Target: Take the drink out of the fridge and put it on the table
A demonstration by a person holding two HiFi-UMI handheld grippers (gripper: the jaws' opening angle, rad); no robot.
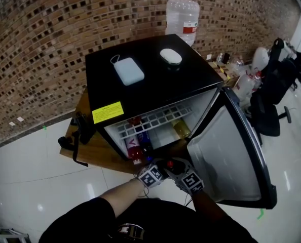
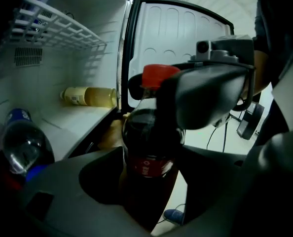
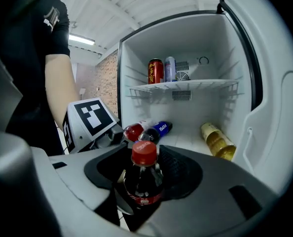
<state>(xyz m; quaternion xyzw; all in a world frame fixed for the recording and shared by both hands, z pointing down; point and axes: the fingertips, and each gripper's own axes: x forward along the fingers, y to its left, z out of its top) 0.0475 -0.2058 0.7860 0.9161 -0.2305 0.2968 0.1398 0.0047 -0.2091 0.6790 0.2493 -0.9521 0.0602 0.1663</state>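
Note:
A dark cola bottle (image 1: 170, 163) with a red cap stands upright just outside the open fridge (image 1: 140, 59), between both grippers. My left gripper (image 1: 158, 167) is shut on the body of the bottle (image 2: 149, 147), which fills the gap in the left gripper view (image 2: 149, 191). My right gripper (image 1: 177, 167) is around the same bottle (image 3: 144, 181) from the other side. Dark gaps show on both sides of the bottle in the right gripper view (image 3: 144, 204). One of the right gripper's fingers (image 2: 210, 98) sits beside the cap.
Inside the fridge lie a yellow bottle (image 3: 218, 141), a blue-labelled bottle (image 3: 159, 129) and cans (image 3: 155, 71) on the wire shelf (image 1: 150, 120). The door (image 1: 226, 151) hangs open to the right. The fridge rests on a wooden table (image 1: 89, 146). Office chairs (image 1: 272, 100) stand at the right.

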